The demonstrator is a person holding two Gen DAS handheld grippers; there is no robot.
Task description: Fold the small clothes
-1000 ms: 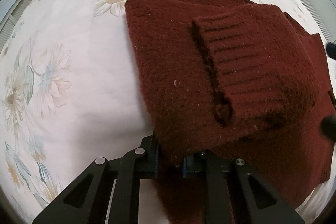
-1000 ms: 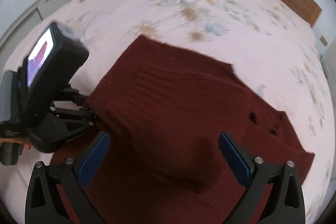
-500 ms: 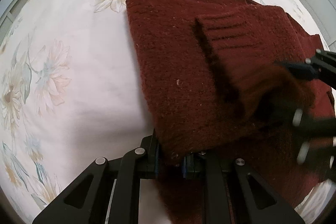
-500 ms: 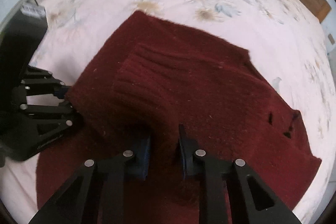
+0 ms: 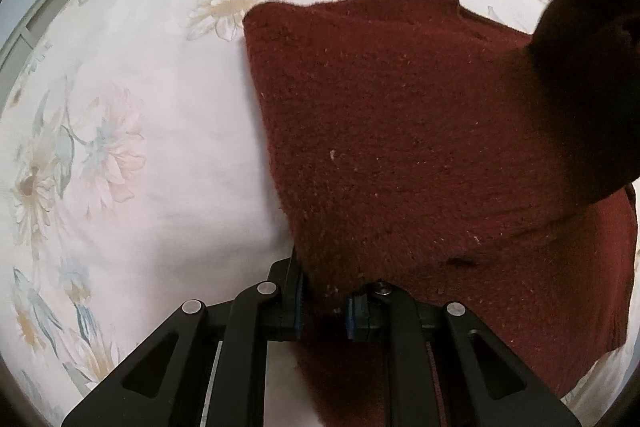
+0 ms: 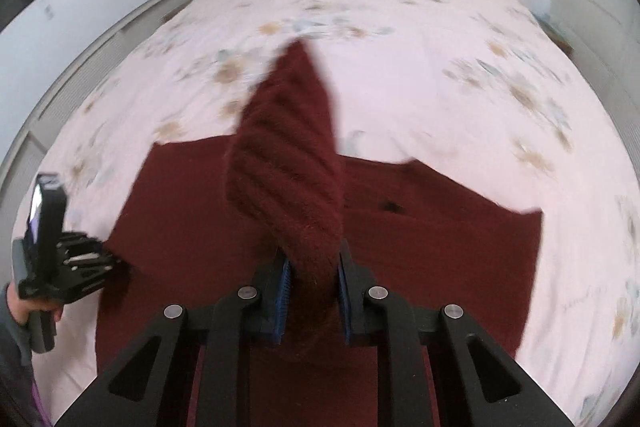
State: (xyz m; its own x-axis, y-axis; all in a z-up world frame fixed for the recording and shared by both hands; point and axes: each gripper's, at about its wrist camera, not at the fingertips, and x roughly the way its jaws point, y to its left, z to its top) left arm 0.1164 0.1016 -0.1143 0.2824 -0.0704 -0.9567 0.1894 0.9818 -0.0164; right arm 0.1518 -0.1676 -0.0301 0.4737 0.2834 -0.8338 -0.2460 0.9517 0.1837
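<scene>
One dark red sweater (image 5: 400,147) lay on the flowered bed (image 5: 140,107). The left gripper (image 5: 324,311) pinched its edge between two fingers. The right gripper (image 6: 312,291) pinched the one ribbed sleeve (image 6: 288,167), lifted up.

On my right view the lifted sleeve (image 6: 288,163) is motion-blurred and hides the sweater (image 6: 440,247) behind it; the bed's (image 6: 460,75) flowers smear too.

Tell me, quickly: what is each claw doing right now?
Left claw: shut on the sweater edge.
Right claw: shut on the ribbed sleeve.
</scene>
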